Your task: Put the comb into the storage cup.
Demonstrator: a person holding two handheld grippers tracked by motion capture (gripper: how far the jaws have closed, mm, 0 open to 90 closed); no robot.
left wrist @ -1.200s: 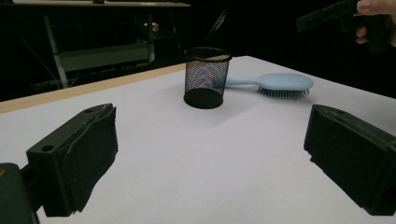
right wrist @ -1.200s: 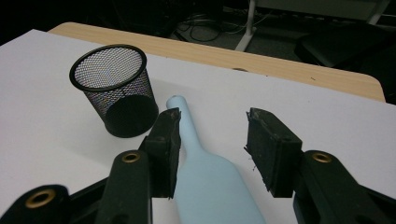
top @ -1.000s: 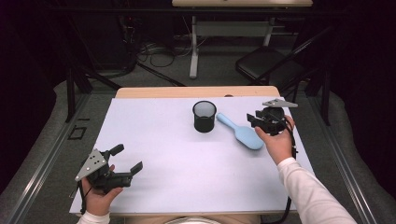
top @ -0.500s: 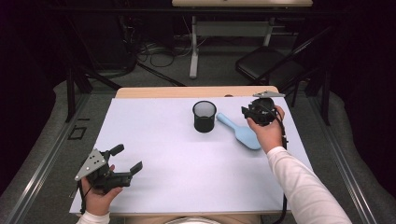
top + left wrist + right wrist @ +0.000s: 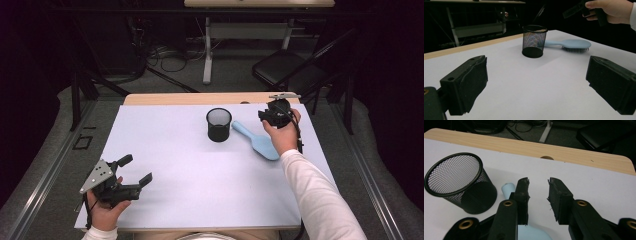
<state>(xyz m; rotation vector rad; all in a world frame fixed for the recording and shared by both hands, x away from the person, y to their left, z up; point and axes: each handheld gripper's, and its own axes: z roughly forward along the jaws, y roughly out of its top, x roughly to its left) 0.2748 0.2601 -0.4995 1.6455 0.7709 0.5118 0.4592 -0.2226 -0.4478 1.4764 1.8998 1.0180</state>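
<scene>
While the left gripper (image 5: pixel 131 172) rests, the right gripper (image 5: pixel 265 116) hangs over the blue hairbrush (image 5: pixel 256 140).

From the high view, the brush lies flat on the white surface (image 5: pixel 175 150), just beside the black mesh cup (image 5: pixel 219 124); the left gripper sits well apart from the cup, spread wide and holding nothing. From the left gripper view, the brush (image 5: pixel 571 45) lies past the cup (image 5: pixel 534 41), bristles down. From the right gripper view, the right gripper (image 5: pixel 538 183) has just been closing, a gap left and nothing pinched, with the brush handle (image 5: pixel 507 189) beside the cup (image 5: pixel 459 182).
</scene>
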